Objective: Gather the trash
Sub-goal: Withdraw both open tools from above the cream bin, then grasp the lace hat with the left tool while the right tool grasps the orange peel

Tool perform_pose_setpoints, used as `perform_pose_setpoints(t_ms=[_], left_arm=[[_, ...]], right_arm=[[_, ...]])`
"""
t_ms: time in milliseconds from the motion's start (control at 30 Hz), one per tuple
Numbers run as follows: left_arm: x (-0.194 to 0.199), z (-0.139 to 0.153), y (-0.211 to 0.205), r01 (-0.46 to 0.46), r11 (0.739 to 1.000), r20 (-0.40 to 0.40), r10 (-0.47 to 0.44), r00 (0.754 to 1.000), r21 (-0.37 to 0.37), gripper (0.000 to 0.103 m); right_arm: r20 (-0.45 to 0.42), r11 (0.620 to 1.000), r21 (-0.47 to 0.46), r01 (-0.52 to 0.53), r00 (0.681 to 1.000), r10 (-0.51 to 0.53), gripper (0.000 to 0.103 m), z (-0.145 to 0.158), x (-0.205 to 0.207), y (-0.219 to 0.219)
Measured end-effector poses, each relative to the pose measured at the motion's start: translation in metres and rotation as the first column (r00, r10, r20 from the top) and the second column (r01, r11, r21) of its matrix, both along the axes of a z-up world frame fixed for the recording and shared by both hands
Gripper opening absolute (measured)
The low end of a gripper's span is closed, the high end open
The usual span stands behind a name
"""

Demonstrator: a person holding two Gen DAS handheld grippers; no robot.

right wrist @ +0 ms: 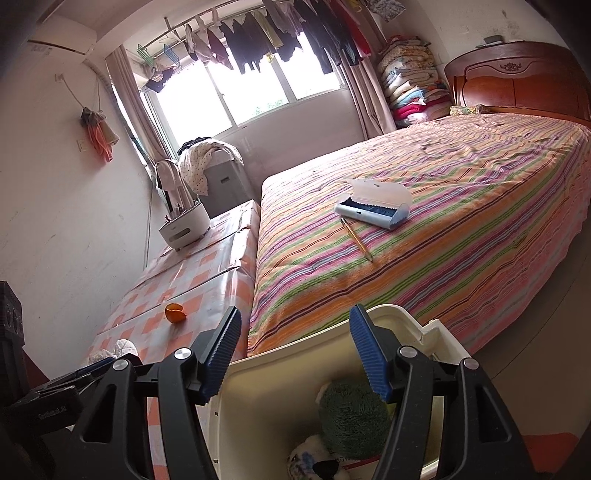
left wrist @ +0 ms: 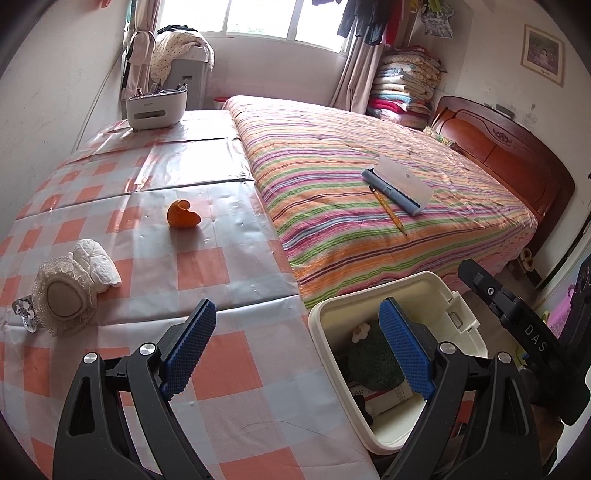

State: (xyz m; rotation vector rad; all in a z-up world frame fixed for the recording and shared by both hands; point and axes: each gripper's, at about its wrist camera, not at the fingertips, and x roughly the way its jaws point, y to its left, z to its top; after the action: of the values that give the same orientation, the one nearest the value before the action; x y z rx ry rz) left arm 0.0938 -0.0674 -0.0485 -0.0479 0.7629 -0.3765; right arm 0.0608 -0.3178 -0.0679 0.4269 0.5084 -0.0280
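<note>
- Left gripper is spread wide, holding nothing.
- Right gripper is spread above the bin, holding nothing.
- Orange peel and crumpled tissue lie on the bench.

Daylight enters through the wide multi-pane window at the far end of the room; its panes are overexposed to near white in both views. The hanging dark clothes before the glass appear as backlit silhouettes. The glossy orange-and-white checked plastic table cover carries broad pale glare streaks toward its far edge. The small curled orange peel casts only a faint, soft shadow. Illumination is bright and diffuse over the striped multicoloured bedspread. Fisheye distortion bows straight edges outward, and a dark vignette fills all four corners. Focus is sharp in the centre, softening slightly toward the rim.
</note>
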Motion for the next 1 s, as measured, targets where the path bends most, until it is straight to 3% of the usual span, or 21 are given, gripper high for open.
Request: perform_pose_setpoints(t_ms=[433,733,867,1000], left_arm=[[0.014,-0.01,0.075,-0.147,0.989,-0.032,0.148,0.989,0.021,0.089],[0.037,-0.014,0.154,-0.289,0.954,-0.041,0.293,0.955,0.081,0.089],[0.053,-0.017,0.186,-0.296,0.951,-0.07,0.302,0.951,0.085,0.089],[0.066,-0.022,0.202,-0.254,0.966,-0.112,0.258,0.96,0.053,0.089]], right_arm=[[-0.016,0.994,0.0,-0.109,0.994,0.109,0.061,-0.004,0.024,0.05],[-0.039,0.983,0.012,-0.181,0.983,0.182,0.061,-0.01,0.038,0.086],[-0.05,0.978,0.007,-0.21,0.976,0.21,0.061,-0.013,0.044,0.101],[-0.066,0.974,0.009,-0.224,0.972,0.224,0.061,-0.017,0.049,0.109]])
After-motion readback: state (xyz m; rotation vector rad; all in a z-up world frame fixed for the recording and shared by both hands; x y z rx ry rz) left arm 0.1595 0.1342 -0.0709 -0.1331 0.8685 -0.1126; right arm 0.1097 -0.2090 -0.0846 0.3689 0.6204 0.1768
